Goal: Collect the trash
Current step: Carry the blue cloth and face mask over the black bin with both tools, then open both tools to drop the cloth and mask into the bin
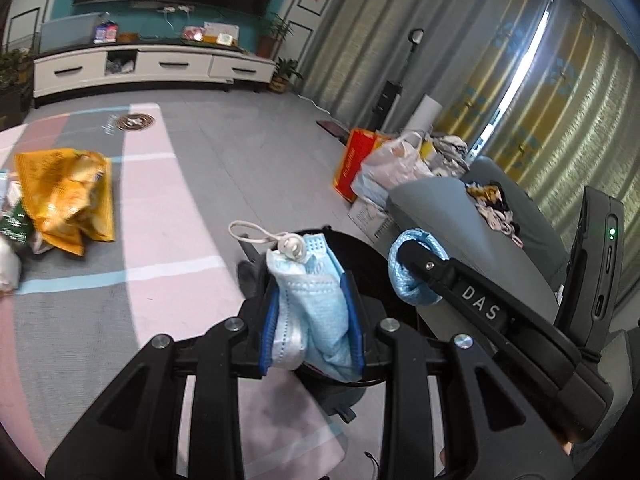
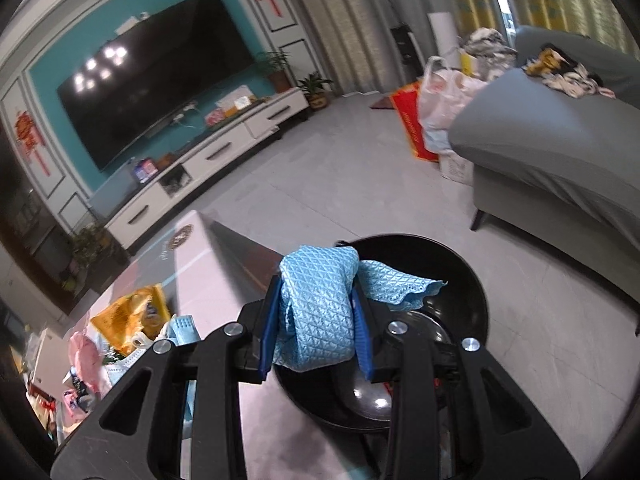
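My left gripper point(image 1: 308, 280) is shut on a crumpled light-blue face mask point(image 1: 316, 320); the mask's white ear loop sticks up to the left. Right behind it lies the round mouth of a black trash bin point(image 1: 360, 248). My right gripper point(image 2: 316, 286) is shut on a folded blue waffle-textured cloth point(image 2: 320, 320), one corner of which hangs out to the right over the black bin point(image 2: 460, 280). In the left wrist view the right gripper point(image 1: 416, 268) comes in from the right with the blue cloth point(image 1: 408, 280) beside the bin's rim.
An orange snack bag point(image 1: 68, 196) and other litter lie on the pink and grey mat point(image 1: 160, 208) at left. A grey sofa point(image 1: 460, 216) stands right of the bin, with plastic bags point(image 1: 384, 168) on the floor behind it. A white TV cabinet point(image 1: 152, 68) lines the far wall.
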{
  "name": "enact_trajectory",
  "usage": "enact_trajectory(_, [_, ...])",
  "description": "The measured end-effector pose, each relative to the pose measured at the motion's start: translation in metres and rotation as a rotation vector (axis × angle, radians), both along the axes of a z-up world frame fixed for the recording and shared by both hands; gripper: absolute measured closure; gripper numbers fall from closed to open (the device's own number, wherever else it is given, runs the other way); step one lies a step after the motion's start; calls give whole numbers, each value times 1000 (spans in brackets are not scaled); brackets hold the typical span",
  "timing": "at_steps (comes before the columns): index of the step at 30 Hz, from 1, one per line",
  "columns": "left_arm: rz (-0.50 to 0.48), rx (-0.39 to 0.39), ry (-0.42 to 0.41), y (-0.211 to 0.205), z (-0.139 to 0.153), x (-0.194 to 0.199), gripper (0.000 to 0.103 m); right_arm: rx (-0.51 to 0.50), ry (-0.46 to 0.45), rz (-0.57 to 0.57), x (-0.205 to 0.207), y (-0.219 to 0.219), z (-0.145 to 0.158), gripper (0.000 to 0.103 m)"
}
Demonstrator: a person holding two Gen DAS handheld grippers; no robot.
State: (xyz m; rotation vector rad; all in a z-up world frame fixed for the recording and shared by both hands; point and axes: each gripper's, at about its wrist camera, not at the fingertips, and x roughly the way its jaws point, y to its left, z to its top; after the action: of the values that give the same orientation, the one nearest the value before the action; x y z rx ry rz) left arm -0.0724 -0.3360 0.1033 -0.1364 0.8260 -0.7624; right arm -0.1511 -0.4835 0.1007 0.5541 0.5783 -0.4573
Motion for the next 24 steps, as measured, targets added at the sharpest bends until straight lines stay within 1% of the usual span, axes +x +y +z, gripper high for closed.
enact_trajectory(4, [-46, 4, 45, -17, -12, 7, 73, 39, 27, -51, -3, -16, -12, 69])
enact_trajectory(9, [-100, 1, 123, -35, -31, 16, 73, 59, 78, -93, -3, -27, -26, 69])
enact_trajectory(12, [-128, 7, 152, -45, -40, 19, 73, 75, 108, -125, -3, -35, -35, 69])
enact_trajectory(16, [-158, 9, 204, -57, -55, 24, 73, 102, 124, -145, -6, -43, -45, 69])
enact_trajectory(19, [-171, 7, 244, -64, -67, 27, 72, 120, 145, -160, -5, -49, -51, 69])
enact_trajectory(21, [-156, 14, 245, -67, -72, 27, 71, 133, 159, -172, -5, -52, -56, 69])
enact_trajectory(24, [-157, 17, 255, -71, -78, 28, 68, 146, 163, -182, -5, -55, -59, 65])
